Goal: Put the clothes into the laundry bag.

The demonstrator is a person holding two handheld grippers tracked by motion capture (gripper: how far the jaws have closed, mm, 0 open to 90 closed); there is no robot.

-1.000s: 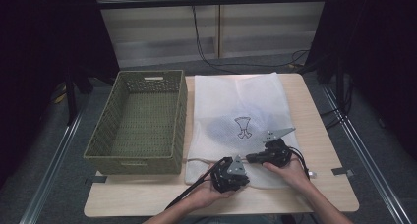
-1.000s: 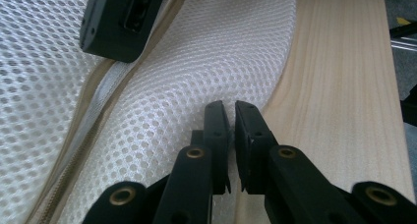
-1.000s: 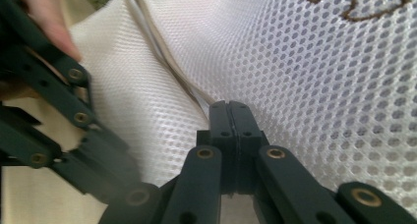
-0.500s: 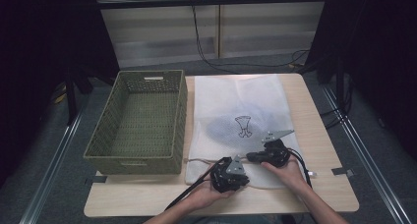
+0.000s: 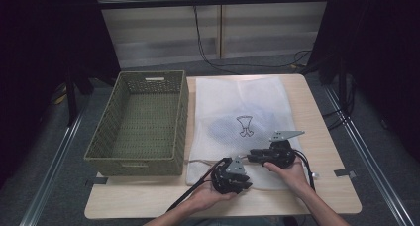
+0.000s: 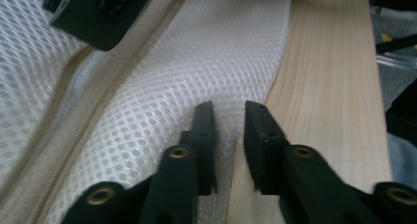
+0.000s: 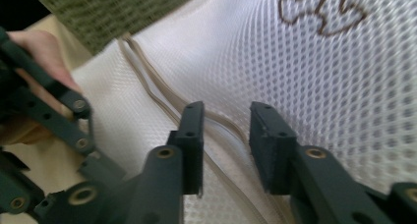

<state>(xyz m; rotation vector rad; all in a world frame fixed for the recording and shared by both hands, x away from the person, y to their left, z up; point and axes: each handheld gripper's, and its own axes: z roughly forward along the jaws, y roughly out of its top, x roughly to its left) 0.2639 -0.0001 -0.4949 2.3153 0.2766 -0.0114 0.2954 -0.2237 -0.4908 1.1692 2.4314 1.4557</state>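
A: From above, the white mesh laundry bag [image 5: 241,127] lies flat on the table [image 5: 327,137], at three o'clock from the wicker basket [image 5: 141,124]; both grippers sit on its near edge, around six o'clock.

B: Up close, the left gripper [image 6: 228,118] has a narrow gap over the bag's hem, nothing pinched; the right gripper [image 7: 226,123] straddles the beige zipper [image 7: 162,98], jaws apart, not clamped.

A: Agreed; a second ago both sat in the same spot; their jaws have just been opening, the zipper loose between the right pair.
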